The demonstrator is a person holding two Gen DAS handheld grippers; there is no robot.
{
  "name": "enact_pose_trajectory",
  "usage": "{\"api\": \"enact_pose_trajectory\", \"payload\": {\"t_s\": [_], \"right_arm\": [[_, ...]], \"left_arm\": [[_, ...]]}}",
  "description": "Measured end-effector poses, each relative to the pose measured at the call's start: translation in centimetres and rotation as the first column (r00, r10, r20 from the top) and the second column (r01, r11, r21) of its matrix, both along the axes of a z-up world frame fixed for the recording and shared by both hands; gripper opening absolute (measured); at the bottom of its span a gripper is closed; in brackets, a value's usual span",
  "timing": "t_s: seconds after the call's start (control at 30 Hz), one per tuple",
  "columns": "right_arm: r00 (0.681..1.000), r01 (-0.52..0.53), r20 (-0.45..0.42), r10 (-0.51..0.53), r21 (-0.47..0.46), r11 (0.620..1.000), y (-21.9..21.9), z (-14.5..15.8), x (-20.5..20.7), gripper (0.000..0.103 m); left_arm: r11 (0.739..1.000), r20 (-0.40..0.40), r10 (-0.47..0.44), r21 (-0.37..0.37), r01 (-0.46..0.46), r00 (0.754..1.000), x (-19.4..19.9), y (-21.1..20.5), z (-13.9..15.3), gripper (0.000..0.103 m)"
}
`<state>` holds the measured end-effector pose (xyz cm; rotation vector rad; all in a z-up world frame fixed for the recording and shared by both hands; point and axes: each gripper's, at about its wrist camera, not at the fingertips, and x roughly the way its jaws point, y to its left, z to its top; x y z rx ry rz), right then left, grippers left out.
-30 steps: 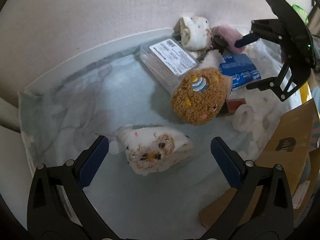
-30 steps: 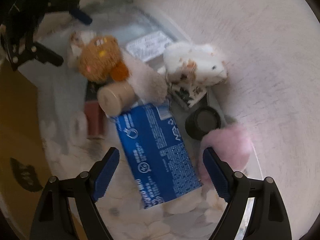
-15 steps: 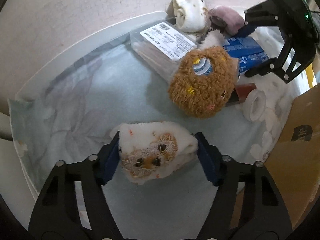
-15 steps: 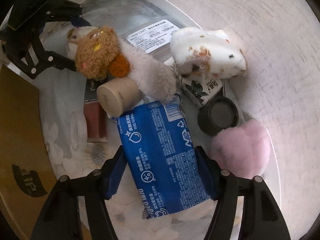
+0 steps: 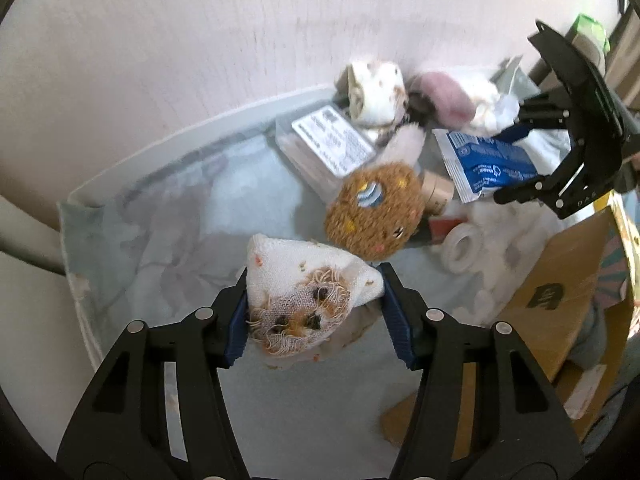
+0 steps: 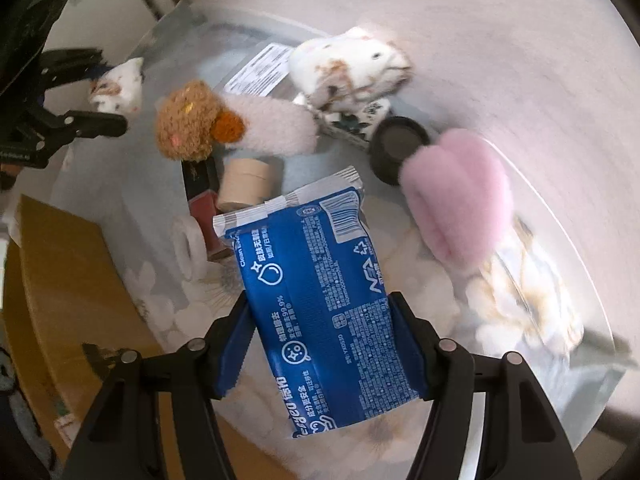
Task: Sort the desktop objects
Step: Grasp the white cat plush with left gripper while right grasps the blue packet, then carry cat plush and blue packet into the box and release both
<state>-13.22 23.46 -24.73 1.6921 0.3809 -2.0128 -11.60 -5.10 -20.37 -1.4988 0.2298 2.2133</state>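
My left gripper [image 5: 314, 314] is shut on a folded white cloth with a lion face [image 5: 304, 292] and holds it above the pale blue table cover [image 5: 172, 240]. My right gripper [image 6: 326, 340] is shut on a blue wet-wipes pack [image 6: 320, 296], lifted off the pile. The pack [image 5: 486, 164] and the right gripper [image 5: 516, 162] also show at the right of the left wrist view. The cloth [image 6: 118, 88] shows at the far left of the right wrist view.
A brown round plush [image 5: 374, 216], a clear labelled packet [image 5: 324, 148], a beige roll [image 6: 244, 186], a white tape ring [image 5: 462, 246], a pink fluffy item [image 6: 456, 200], a black lid [image 6: 398, 146] and another white cloth [image 6: 348, 66] lie near the wall. A cardboard box [image 5: 552, 300] stands at the right.
Both grippers closed, the left on the lion cloth and the right on the blue pack. Both items have since been lifted off the surface.
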Motion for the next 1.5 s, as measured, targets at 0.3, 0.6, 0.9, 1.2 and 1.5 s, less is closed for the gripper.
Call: {"api": "enact_pose_trajectory", "payload": {"t_s": [0.3, 0.6, 0.9, 1.2, 1.5], "right_arm": [[0.996, 0.030, -0.080, -0.033, -0.031, 0.999, 1.1, 5.5, 2.3, 0.061], [0.989, -0.017, -0.151, 0.004, -0.087, 0.996, -1.8, 12.3, 4.8, 0.061], [0.983, -0.076, -0.177, 0.053, -0.121, 0.990, -3.8, 15.8, 9.2, 0.061], [0.980, -0.136, -0.158, 0.119, -0.100, 0.986, -5.3, 15.2, 14.0, 0.061], [0.981, -0.179, -0.084, 0.173, -0.065, 0.982, -5.9, 10.4, 17.3, 0.061]], "left_arm": [[0.998, -0.037, 0.068, 0.017, -0.067, 0.997, 0.4, -1.2, 5.9, 0.054], [0.994, -0.164, 0.112, 0.024, -0.109, 0.980, 4.4, 0.0, 13.0, 0.054], [0.993, -0.251, 0.117, 0.056, -0.107, 0.961, 10.0, 1.2, 18.5, 0.054], [0.993, -0.167, 0.112, 0.043, -0.106, 0.980, 14.5, 2.9, 15.6, 0.054], [0.996, -0.034, 0.088, 0.016, -0.087, 0.996, 17.5, 4.9, 9.6, 0.054]]}}
